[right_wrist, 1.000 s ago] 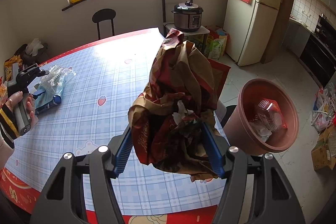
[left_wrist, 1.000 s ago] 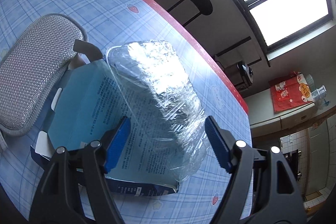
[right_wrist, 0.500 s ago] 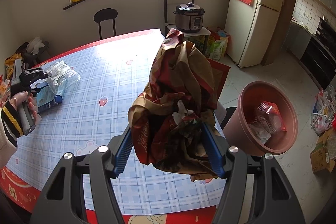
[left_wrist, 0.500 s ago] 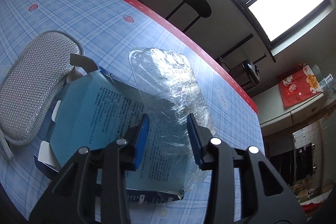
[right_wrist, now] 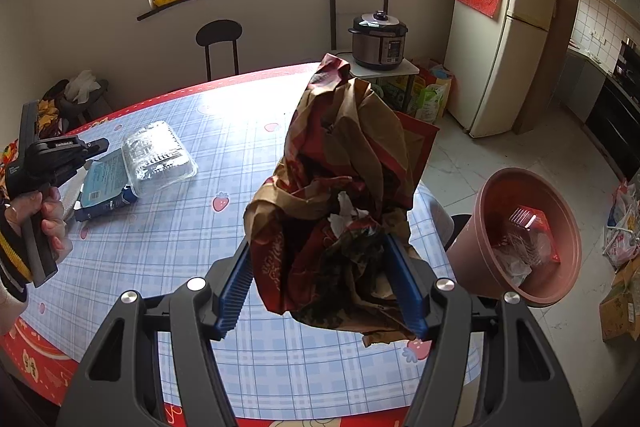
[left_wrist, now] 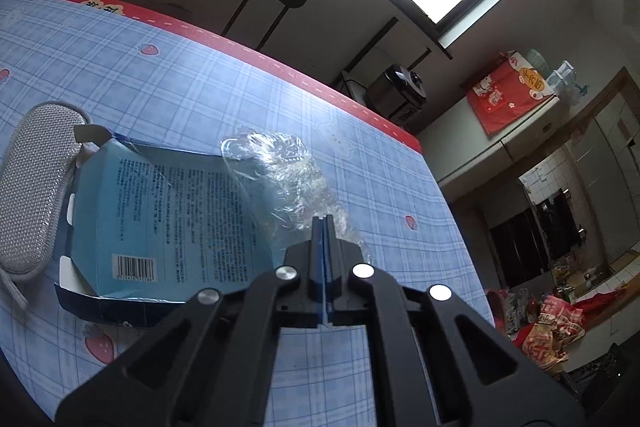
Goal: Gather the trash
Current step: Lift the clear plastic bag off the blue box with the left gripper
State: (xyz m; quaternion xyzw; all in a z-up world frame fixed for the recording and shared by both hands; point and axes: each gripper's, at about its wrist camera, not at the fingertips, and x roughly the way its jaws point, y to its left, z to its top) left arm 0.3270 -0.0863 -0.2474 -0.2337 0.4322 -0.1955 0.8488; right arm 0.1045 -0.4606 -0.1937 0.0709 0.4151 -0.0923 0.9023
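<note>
My right gripper (right_wrist: 320,283) is shut on a crumpled brown and red paper bag (right_wrist: 344,195) and holds it above the table's front edge. A brown trash bin (right_wrist: 532,291) with wrappers inside stands on the floor to the right. A clear plastic container (left_wrist: 280,179) lies on the table, partly over a flattened blue carton (left_wrist: 160,223); both show in the right wrist view, container (right_wrist: 158,155) and carton (right_wrist: 102,183). My left gripper (left_wrist: 323,227) has its jaws closed together at the container's near edge; I cannot tell whether the plastic is pinched. It appears at far left (right_wrist: 94,145).
A grey mesh pouch (left_wrist: 36,187) lies left of the carton. The table (right_wrist: 180,267) has a blue checked cloth with a red border. A black stool (right_wrist: 219,39), a pressure cooker (right_wrist: 378,41) and a fridge (right_wrist: 504,39) stand beyond it.
My left gripper's jaws have closed from wide open around the container to fully together, and the gripper has pulled back and up. The right gripper holds the bag still.
</note>
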